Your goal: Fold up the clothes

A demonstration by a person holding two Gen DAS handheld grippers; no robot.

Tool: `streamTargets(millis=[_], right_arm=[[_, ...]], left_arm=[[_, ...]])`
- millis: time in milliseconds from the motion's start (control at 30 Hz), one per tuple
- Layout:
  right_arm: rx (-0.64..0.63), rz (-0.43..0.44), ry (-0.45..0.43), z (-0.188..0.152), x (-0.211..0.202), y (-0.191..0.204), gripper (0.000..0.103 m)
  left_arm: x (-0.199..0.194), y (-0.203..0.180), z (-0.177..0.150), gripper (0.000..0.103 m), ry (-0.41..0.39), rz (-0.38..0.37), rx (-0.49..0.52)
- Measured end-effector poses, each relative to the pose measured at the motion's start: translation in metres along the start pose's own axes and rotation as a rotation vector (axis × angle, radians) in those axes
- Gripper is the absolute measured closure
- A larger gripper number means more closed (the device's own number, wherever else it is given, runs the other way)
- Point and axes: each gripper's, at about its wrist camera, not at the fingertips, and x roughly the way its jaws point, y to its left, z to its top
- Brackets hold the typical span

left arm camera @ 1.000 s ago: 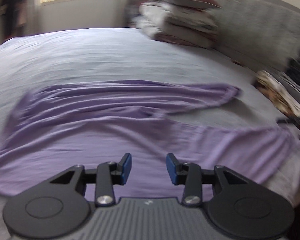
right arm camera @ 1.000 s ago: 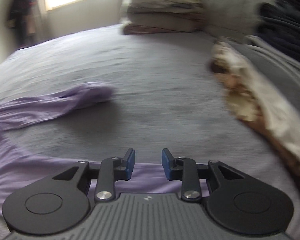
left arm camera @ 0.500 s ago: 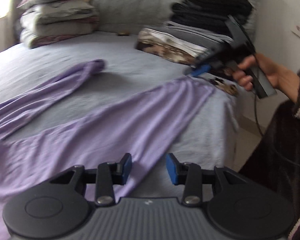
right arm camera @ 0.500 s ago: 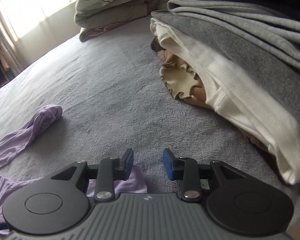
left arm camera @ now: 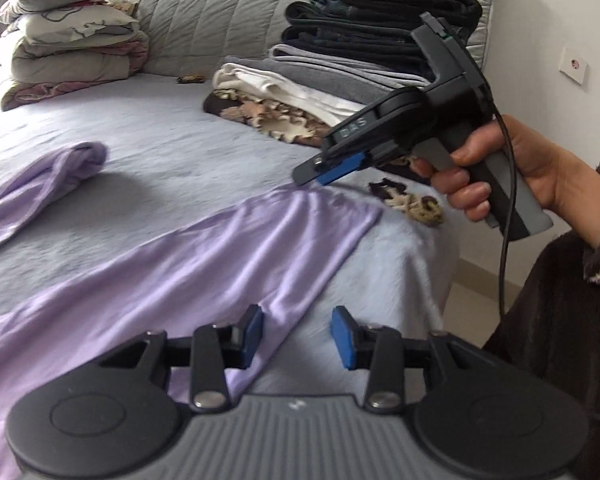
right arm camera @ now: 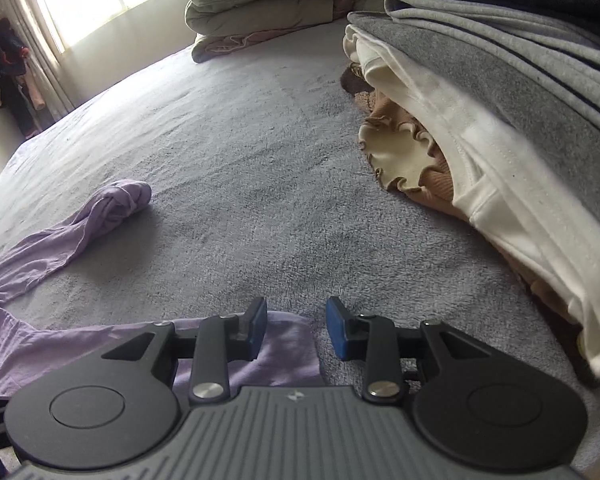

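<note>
Shift since half a second back: both views have steadied and crept closer to the near leg end; the garment looks unmoved.
Left tool: I've got it hanging with its blue pads apart, nothing between them, over the lower edge of the lilac trousers.
Right tool: held in the right hand, tip just above the hem of the near leg; from its own camera the right tool's pads stand apart and empty, hem corner just below.
Garment: lilac trousers spread on the bed, near leg flat to the bed corner, far leg twisted and bunched at its end.
Next move, my call: pinch the hem's two corners, one per tool, both layers together, then lift evenly so the thin knit doesn't slide or rope.
Hedge: whether the right pads touch cloth I can't tell from here.
Textures: trousers thin, slinky, softly ribbed with creases; bed cover a napped grey fleece; folded stack beside it mixes white cotton, grey jersey, frilled tan knit.
</note>
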Motion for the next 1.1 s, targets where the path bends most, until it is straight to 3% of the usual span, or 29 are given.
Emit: streamTargets(millis=[167,333,600,633,700,733,767,1100], right_arm=[[0.009,0.021,0.012,0.003,-0.002,-0.006,0.068],[-0.028,0.063,0.041,0.007,0.000,-0.010,0.068],[-0.132,0.055,0.043,0.004,0.007,-0.002,0.068],[-0.149,0.053,0.038,0.004,0.007,0.000,0.069],[-0.182,0.055,0.029,0.002,0.006,0.003,0.084],[-0.190,0.064,0.027,0.002,0.006,0.004,0.090],[-0.190,0.070,0.027,0.002,0.005,0.005,0.097],[-0.178,0.011,-0.002,0.005,-0.020,0.001,0.100]], left_arm=[[0.006,-0.014,0.007,0.064,-0.005,-0.169,0.003],[0.010,-0.011,0.022,0.064,-0.042,-0.107,-0.006],[0.052,-0.012,0.035,0.064,0.013,-0.041,0.033],[0.055,-0.013,0.036,0.066,0.010,-0.034,0.032],[0.060,-0.016,0.037,0.081,0.007,-0.034,0.030],[0.062,-0.017,0.038,0.097,0.005,-0.036,0.027],[0.063,-0.018,0.037,0.102,0.003,-0.038,0.022],[0.044,-0.031,0.035,0.103,-0.053,-0.148,-0.001]])
